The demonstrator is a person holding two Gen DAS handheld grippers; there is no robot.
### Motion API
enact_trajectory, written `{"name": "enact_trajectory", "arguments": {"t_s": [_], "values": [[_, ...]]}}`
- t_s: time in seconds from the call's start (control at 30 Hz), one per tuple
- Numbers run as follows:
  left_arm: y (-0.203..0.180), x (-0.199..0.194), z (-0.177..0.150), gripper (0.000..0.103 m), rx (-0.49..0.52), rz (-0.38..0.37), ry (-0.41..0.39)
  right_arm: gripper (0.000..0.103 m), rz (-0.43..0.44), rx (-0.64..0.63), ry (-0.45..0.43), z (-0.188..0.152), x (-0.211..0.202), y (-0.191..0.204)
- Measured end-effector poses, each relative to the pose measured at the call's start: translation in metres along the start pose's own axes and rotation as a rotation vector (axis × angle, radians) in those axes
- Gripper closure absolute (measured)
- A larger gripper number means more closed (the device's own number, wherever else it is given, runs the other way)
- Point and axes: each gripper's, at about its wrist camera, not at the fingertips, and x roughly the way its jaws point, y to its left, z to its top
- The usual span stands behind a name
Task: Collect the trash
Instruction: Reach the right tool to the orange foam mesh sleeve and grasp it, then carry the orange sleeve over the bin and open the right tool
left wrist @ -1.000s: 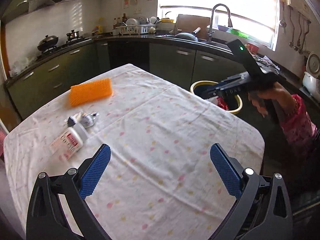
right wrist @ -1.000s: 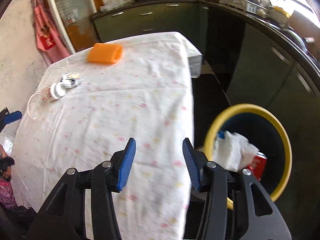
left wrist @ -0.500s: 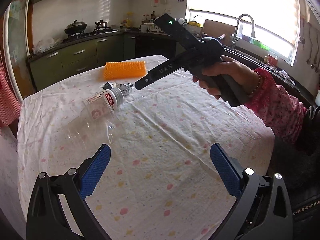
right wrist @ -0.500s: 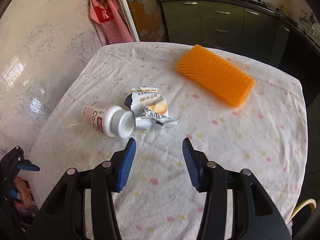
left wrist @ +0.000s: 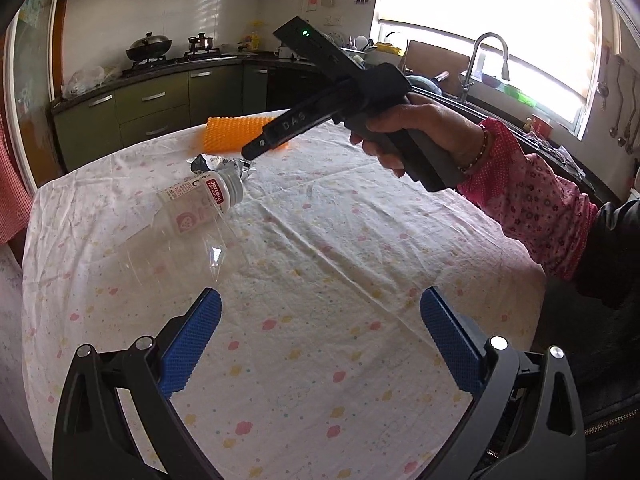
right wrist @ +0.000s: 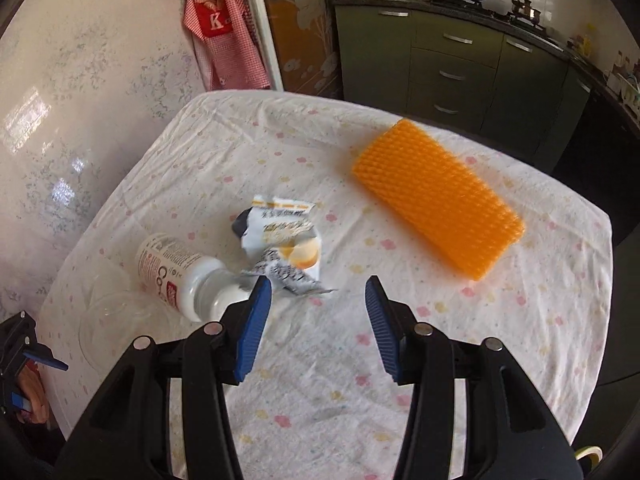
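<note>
On the flowered tablecloth (right wrist: 400, 320) lie a white pill bottle (right wrist: 180, 276) on its side, a crumpled snack wrapper (right wrist: 284, 240), an orange foam net (right wrist: 436, 200) and a clear plastic cup (left wrist: 160, 256). My right gripper (right wrist: 318, 304) hovers open just above and short of the wrapper, with nothing between its blue pads. In the left wrist view a hand holds that gripper body (left wrist: 320, 100) over the wrapper (left wrist: 218, 164) and the bottle (left wrist: 200, 204). My left gripper (left wrist: 320, 336) stands wide open over bare cloth, near the cup's rim.
Green kitchen cabinets (right wrist: 452, 56) with a stove and pots run behind the table. A sink with a tap (left wrist: 484, 60) sits under the bright window. A red checked apron (right wrist: 224, 28) hangs on the wall. The person's pink sleeve (left wrist: 532, 200) reaches across from the right.
My right gripper swung from the yellow bin over to the table and came closer to the wrapper and bottle. My left gripper shifted toward the clear cup, then held still.
</note>
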Motion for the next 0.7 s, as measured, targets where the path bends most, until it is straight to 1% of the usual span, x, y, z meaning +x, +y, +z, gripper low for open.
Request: {"name": "enact_trajectory", "arguments": {"t_s": [0.1, 0.13, 0.17, 0.2, 0.23, 0.27, 0.33, 0.4, 0.43, 0.47, 0.53, 0.57, 0.6, 0.67, 0.7], "values": [[0.002, 0.003, -0.001, 0.005, 0.001, 0.007, 0.009, 0.051, -0.035, 0.032, -0.056, 0.015, -0.012, -0.024], [0.002, 0.004, 0.0, 0.005, 0.0, 0.008, 0.011, 0.044, -0.077, 0.019, -0.077, 0.023, -0.014, -0.03], [0.002, 0.004, 0.0, 0.005, -0.002, 0.009, 0.012, 0.033, -0.124, -0.005, -0.089, 0.03, -0.013, -0.036], [0.002, 0.004, 0.001, 0.005, -0.004, 0.008, 0.011, 0.029, -0.167, -0.03, -0.084, 0.038, -0.008, -0.042], [0.002, 0.005, 0.001, 0.005, -0.005, 0.008, 0.01, 0.028, -0.192, -0.049, -0.064, 0.046, 0.0, -0.048], [0.001, 0.005, 0.002, 0.005, -0.005, 0.007, 0.009, 0.028, -0.192, -0.064, -0.031, 0.052, 0.011, -0.054], [0.0, 0.005, 0.003, 0.005, -0.005, 0.004, 0.007, 0.028, -0.172, -0.073, 0.042, 0.058, 0.03, -0.063], [-0.003, 0.004, 0.003, 0.005, 0.001, 0.002, 0.007, 0.028, -0.137, -0.079, 0.082, 0.058, 0.044, -0.065], [-0.003, 0.004, 0.003, 0.005, 0.004, 0.0, 0.007, 0.033, -0.138, -0.083, 0.096, 0.056, 0.048, -0.063], [-0.004, 0.003, 0.003, 0.005, 0.006, -0.002, 0.007, 0.049, -0.143, -0.09, 0.104, 0.053, 0.051, -0.061], [-0.006, 0.002, 0.004, 0.005, 0.011, -0.002, 0.007, 0.063, -0.123, -0.068, 0.097, 0.048, 0.049, -0.06], [-0.007, 0.002, 0.005, 0.005, 0.014, 0.0, 0.007, 0.075, -0.121, -0.056, 0.083, 0.045, 0.044, -0.06], [-0.007, 0.001, 0.005, 0.005, 0.015, 0.002, 0.006, 0.078, -0.113, -0.044, 0.072, 0.041, 0.038, -0.058], [-0.008, -0.001, 0.006, 0.005, 0.016, 0.006, 0.003, 0.089, -0.089, -0.02, 0.047, 0.033, 0.023, -0.056], [-0.01, -0.001, 0.006, 0.005, 0.017, 0.008, 0.001, 0.09, -0.095, -0.015, 0.032, 0.028, 0.015, -0.053]]}}
